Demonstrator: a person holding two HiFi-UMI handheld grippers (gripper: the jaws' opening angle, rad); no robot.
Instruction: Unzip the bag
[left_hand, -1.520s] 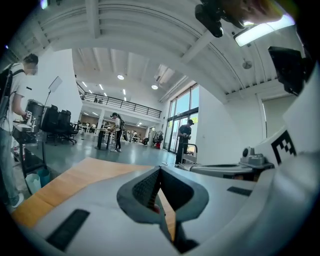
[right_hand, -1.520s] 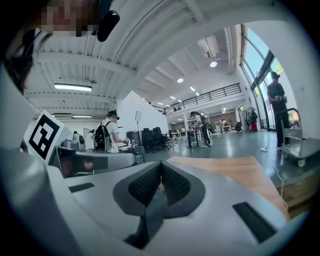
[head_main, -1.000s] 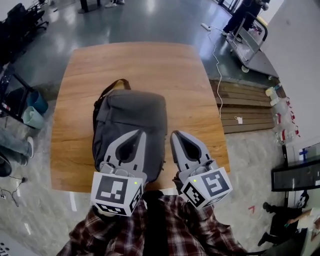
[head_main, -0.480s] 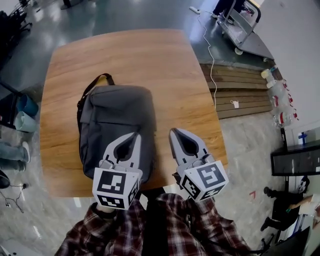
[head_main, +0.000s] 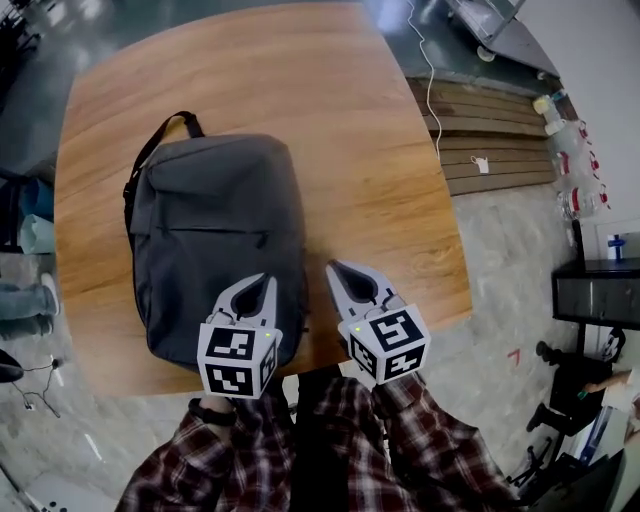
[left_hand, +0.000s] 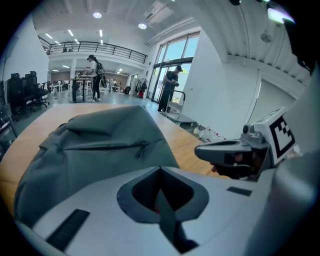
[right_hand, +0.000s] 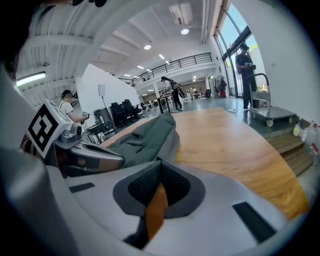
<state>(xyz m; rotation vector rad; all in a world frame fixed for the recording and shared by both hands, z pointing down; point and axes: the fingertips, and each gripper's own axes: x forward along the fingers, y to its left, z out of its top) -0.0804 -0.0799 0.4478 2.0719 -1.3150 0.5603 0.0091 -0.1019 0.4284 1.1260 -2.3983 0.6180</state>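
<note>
Gray bag (head_main: 215, 240) lies flat on the left half of the tabletop (head_main: 350, 130), long axis running from the near edge toward the far one. Carry strap (head_main: 158, 140) loops off its far end.

Hidden or hard to read:
- Bag's near right corner is covered in the head view by the left tool (head_main: 263, 278) and its marker cube.
- The tabletop's near edge is partly blocked by both cubes and the plaid sleeves (head_main: 400, 440).
- Main zip line around the bag cannot be traced in any view. Only a short pocket zip shows, its pull (left_hand: 142, 148) lying against the fabric in the left gripper view.
- The tabletop's far edge sits at the very top of the head view, barely in frame.

Tools:
- Left tool (left_hand: 160, 169): jaws pressed together, tips meeting, nothing between them. It hangs over the bag's near right corner; contact cannot be told.
- Right tool (head_main: 333, 268): jaws likewise together and empty, over bare wood just beside the bag's right side, close to the near edge. Its own view shows the bag (right_hand: 147, 135) off to its left.

Room: bare wood runs from the bag's right side to the right edge, and beyond the strap toward the far edge. The bag's left side lies near the left edge.
</note>
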